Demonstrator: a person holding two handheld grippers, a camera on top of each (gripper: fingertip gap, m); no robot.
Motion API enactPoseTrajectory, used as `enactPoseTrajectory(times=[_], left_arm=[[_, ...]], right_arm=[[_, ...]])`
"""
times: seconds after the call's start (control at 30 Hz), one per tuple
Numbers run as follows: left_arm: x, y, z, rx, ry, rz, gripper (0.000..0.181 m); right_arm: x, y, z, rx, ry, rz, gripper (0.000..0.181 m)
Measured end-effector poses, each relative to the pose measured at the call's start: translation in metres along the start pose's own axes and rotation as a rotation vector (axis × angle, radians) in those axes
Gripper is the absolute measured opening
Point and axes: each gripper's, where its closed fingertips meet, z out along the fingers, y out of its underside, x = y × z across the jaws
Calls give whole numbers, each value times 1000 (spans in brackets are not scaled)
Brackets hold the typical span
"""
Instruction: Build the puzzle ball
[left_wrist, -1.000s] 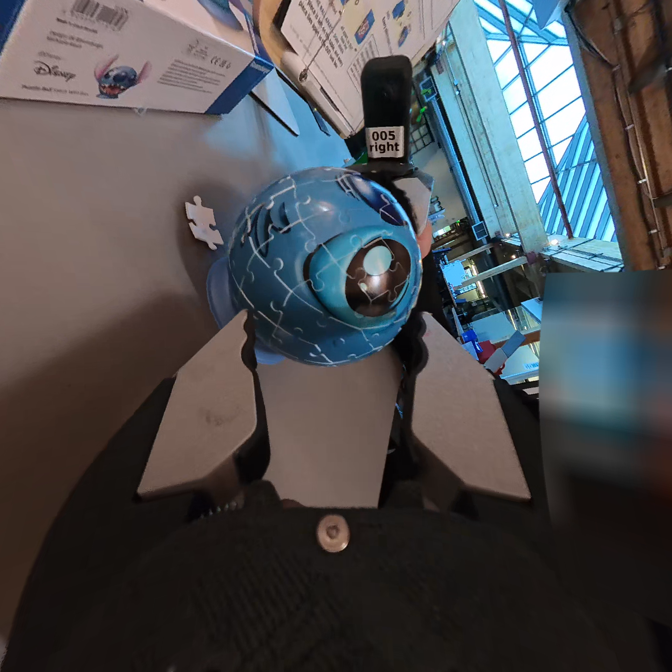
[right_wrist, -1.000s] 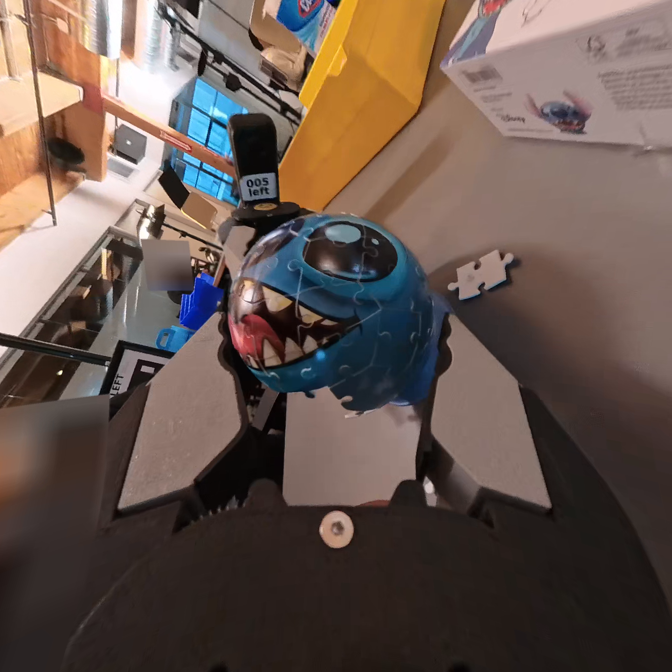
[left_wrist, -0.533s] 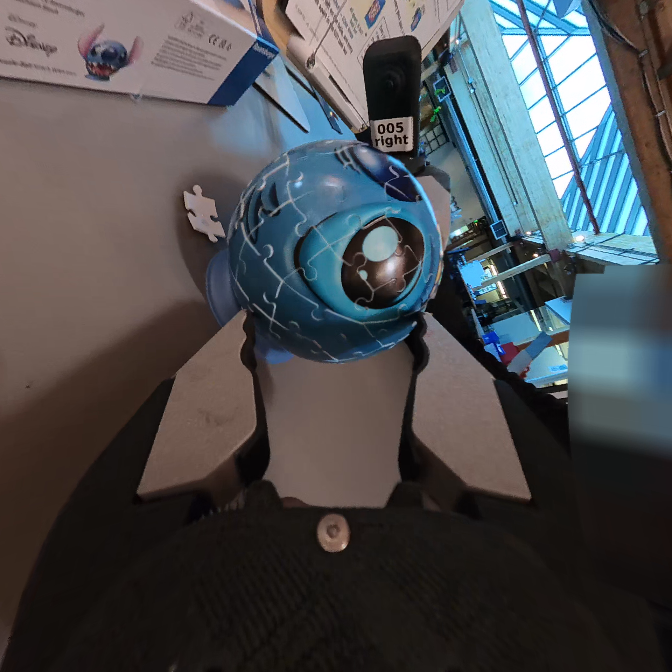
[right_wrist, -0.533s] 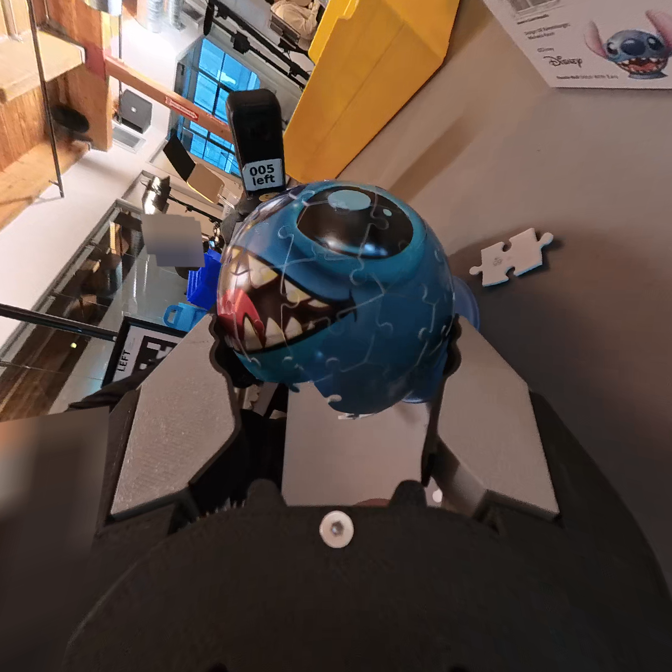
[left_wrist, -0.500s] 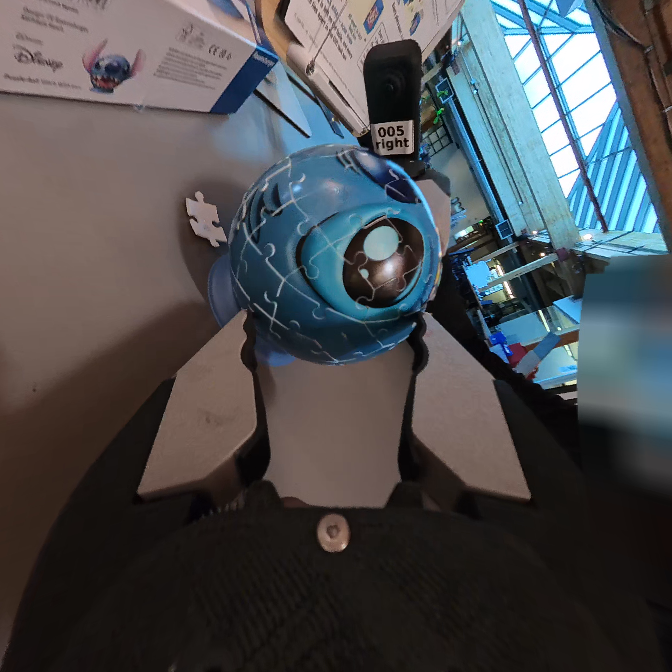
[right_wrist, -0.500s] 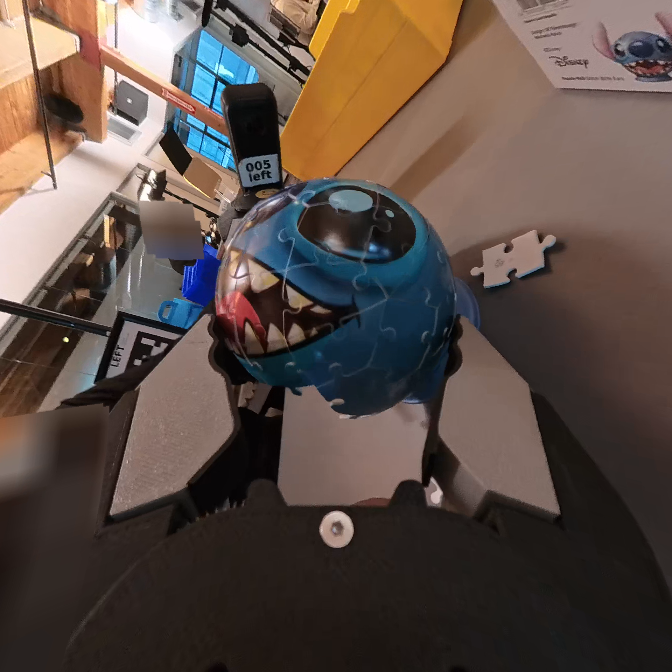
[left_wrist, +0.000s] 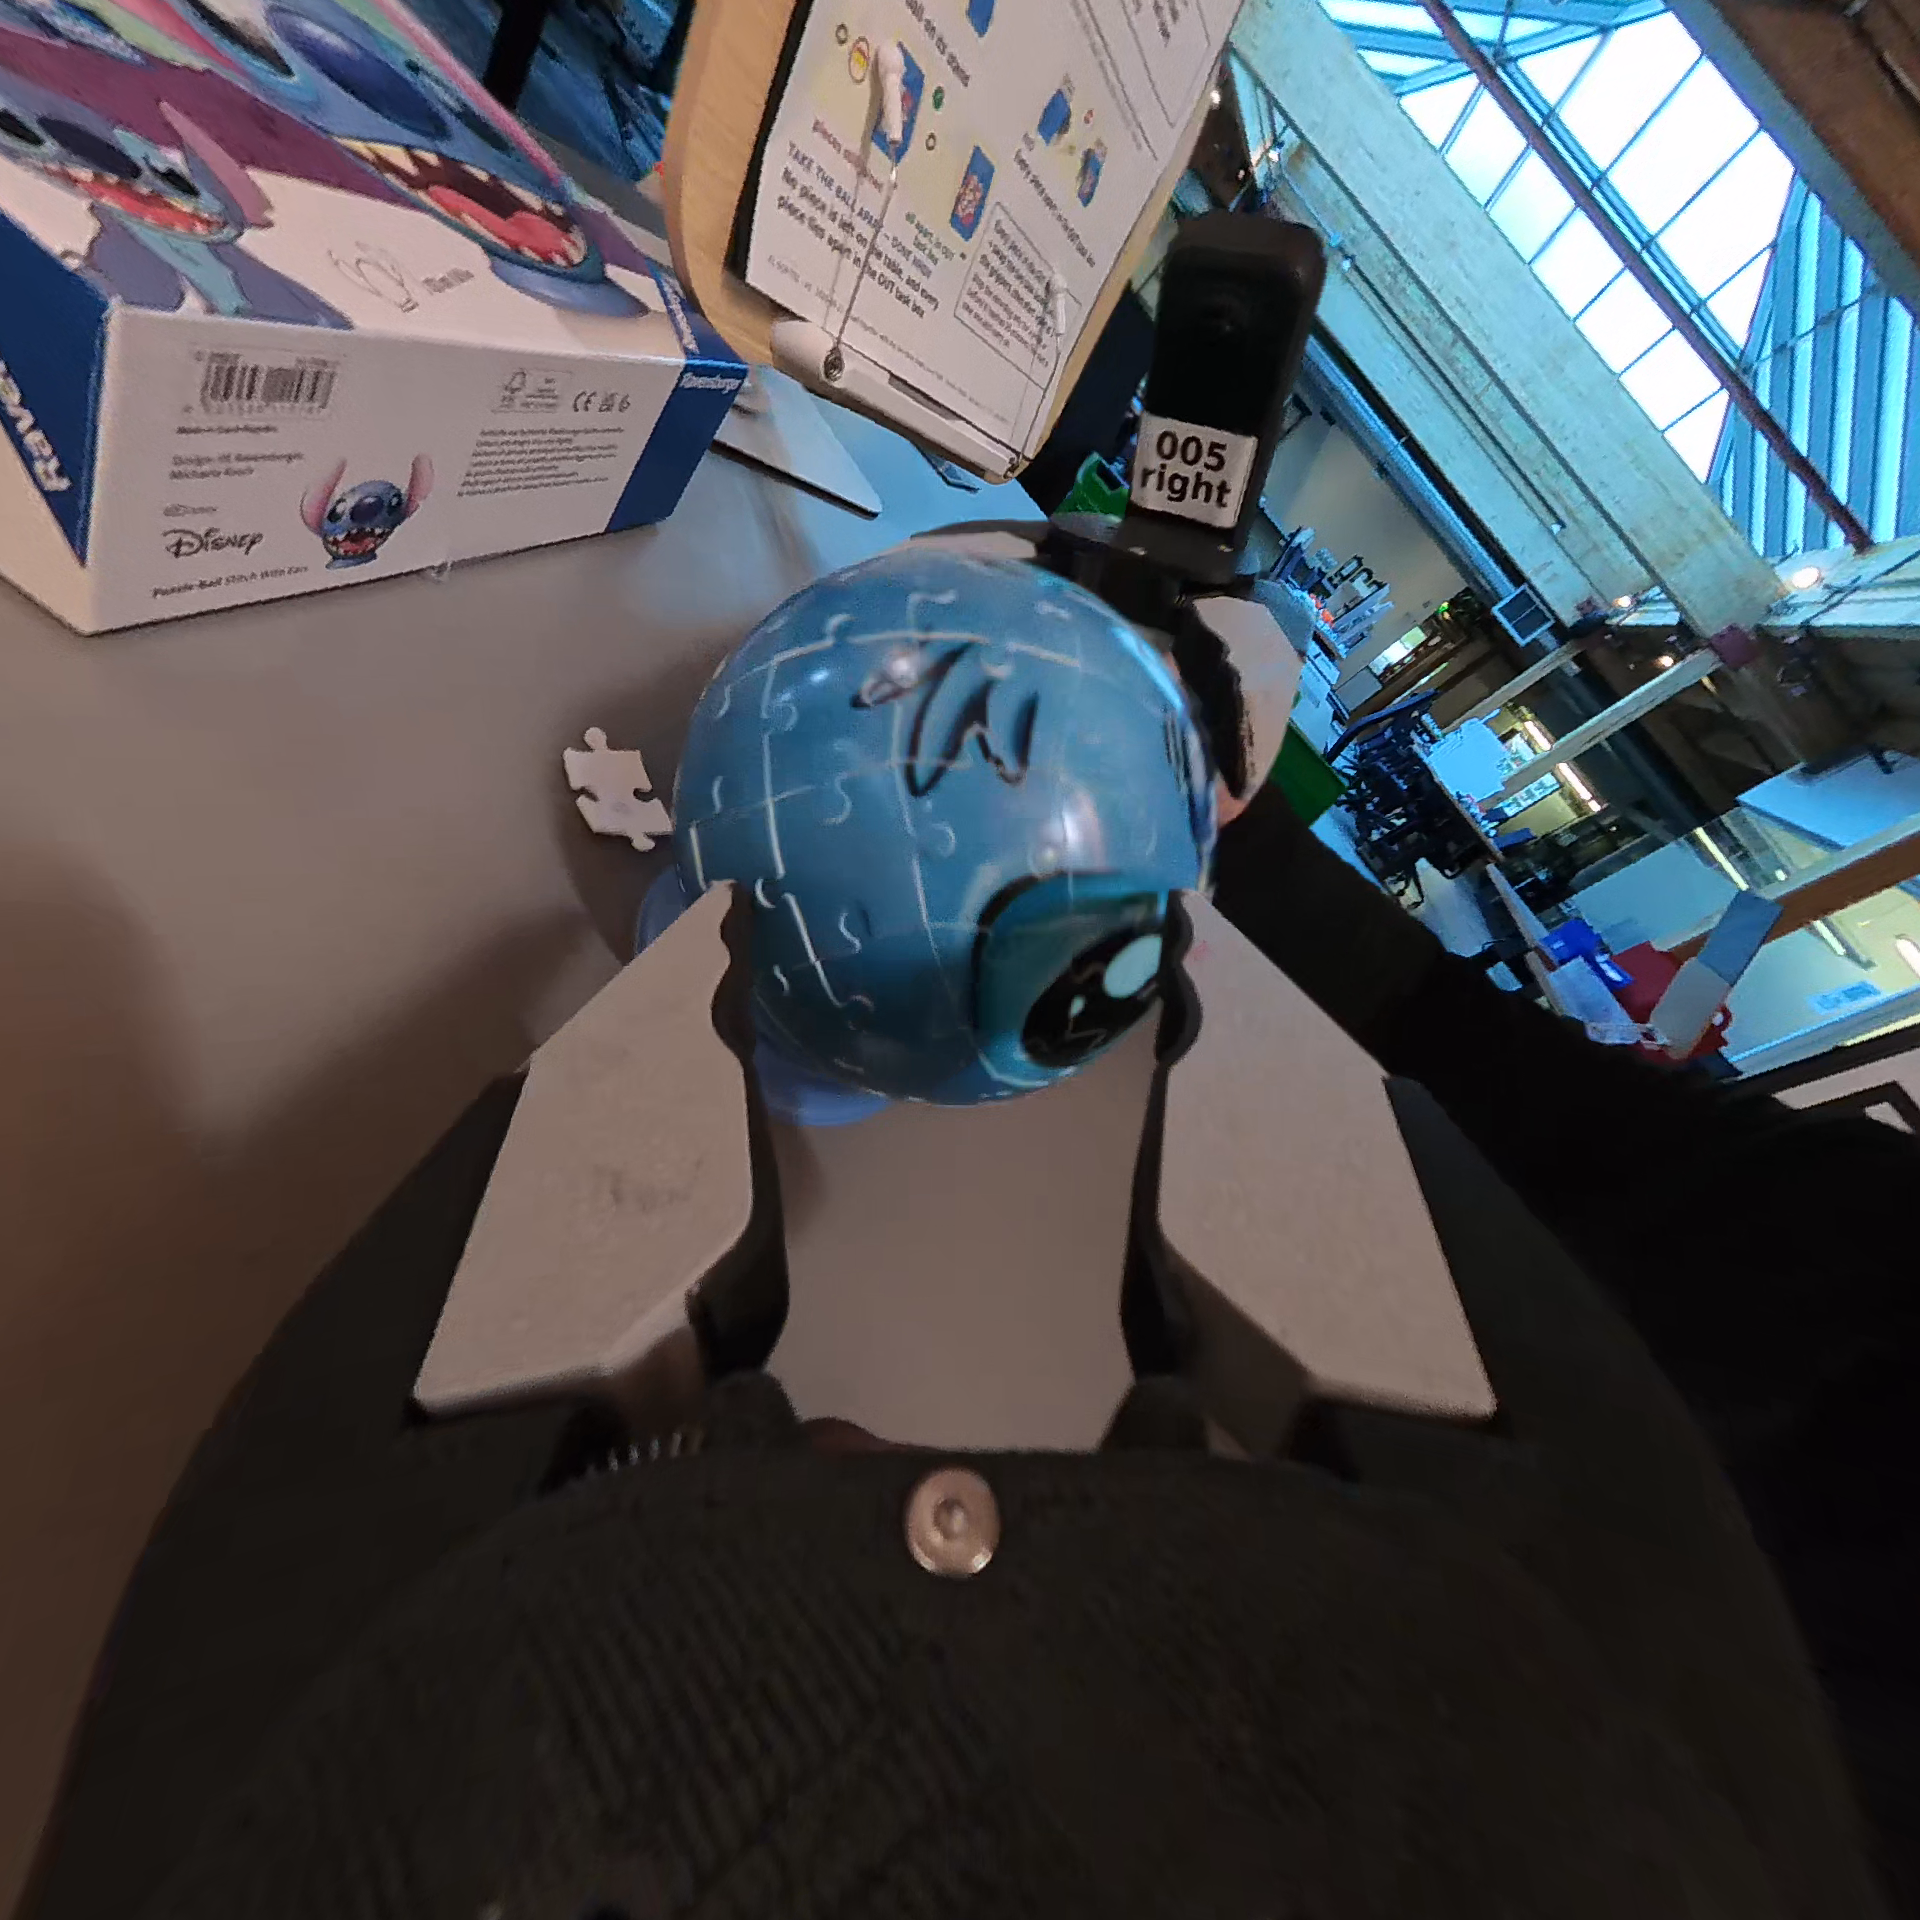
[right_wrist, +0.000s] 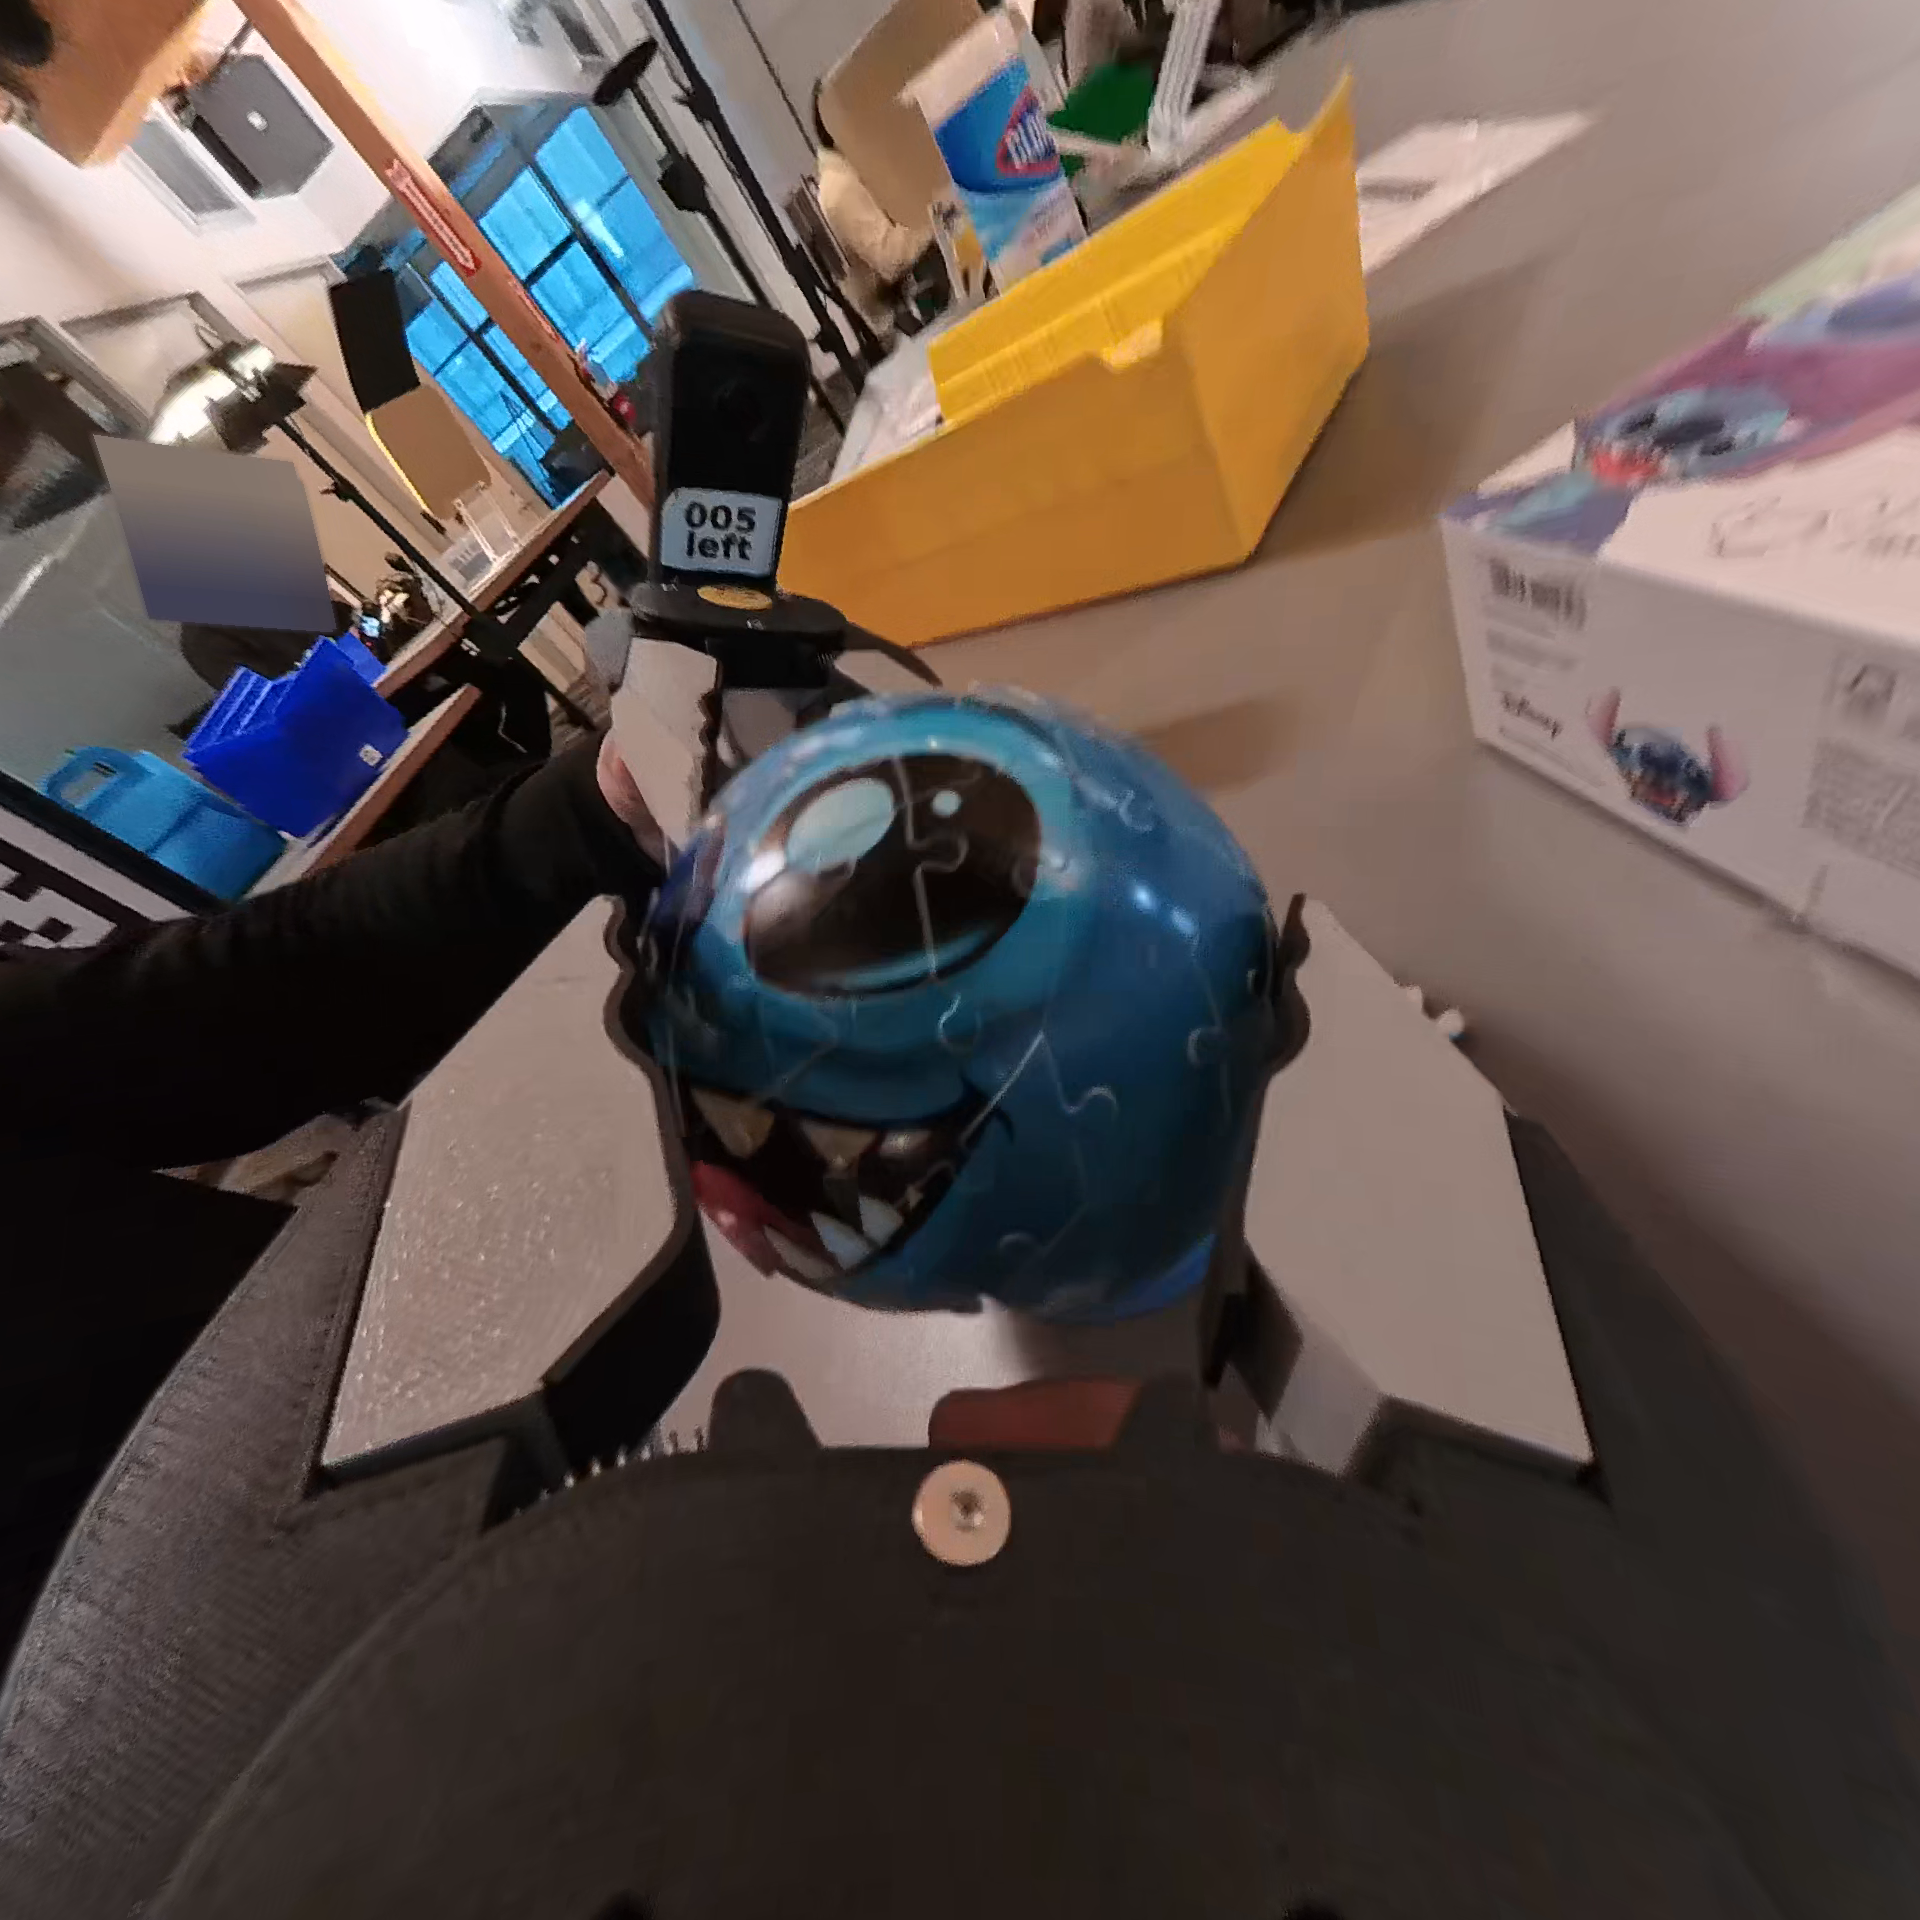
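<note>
A blue puzzle ball (left_wrist: 935, 862) printed with a cartoon face sits held above a grey table (left_wrist: 260, 831), pinched from opposite sides by two hand-held grippers. In the left wrist view, the left gripper (left_wrist: 951, 935) has its two grey fingers (left_wrist: 623, 1122) pressed against the ball's flanks, clamped on it, with one big dark eye turned toward 4 o'clock. Behind the ball, at 1 o'clock, stands the right gripper (left_wrist: 1216, 644), topped by a black camera with a white tag.

In the right wrist view, the right gripper (right_wrist: 956, 997) is likewise closed on the puzzle ball (right_wrist: 956, 997), its fingers (right_wrist: 520, 1195) hugging both sides; the eye faces up and the toothy mouth points toward 7 o'clock. The left gripper (right_wrist: 717, 675) shows at 11 o'clock, beyond the ball, held by a person's hand in a black sleeve (right_wrist: 312, 977).

A loose white puzzle piece (left_wrist: 613, 790) lies on the table at 9 o'clock of the ball in the left wrist view, just beside it. The puzzle's box (left_wrist: 343, 447) rests at 10 o'clock, and a sheet of printed instructions on a wooden board (left_wrist: 935, 208) leans at 12 o'clock. A yellow bin (right_wrist: 1091, 447) stands at 1 o'clock in the right wrist view.
</note>
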Motion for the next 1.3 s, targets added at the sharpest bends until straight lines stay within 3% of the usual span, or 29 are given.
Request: enactPoseTrajectory(times=[0.03, 0.1, 0.23, 0.7, 0.97, 1.3], left_arm=[[3, -1, 1, 1, 7, 23, 75], [11, -2, 2, 7, 23, 68, 72], [13, 4, 4, -34, -1, 130, 71], [-20, 34, 10, -182, -193, 362, 77], [-14, 35, 24, -222, -104, 410, 87], [3, 44, 38, -269, -90, 605, 88]], right_arm=[[-2, -4, -2, 23, 1, -41, 114], [-4, -6, -5, 38, 11, -103, 106], [3, -1, -6, 20, 14, -84, 111], [17, 2, -33, -3, -5, -133, 115], [3, 29, -60, -106, -106, -245, 119], [-1, 35, -89, -101, -43, -271, 123]])
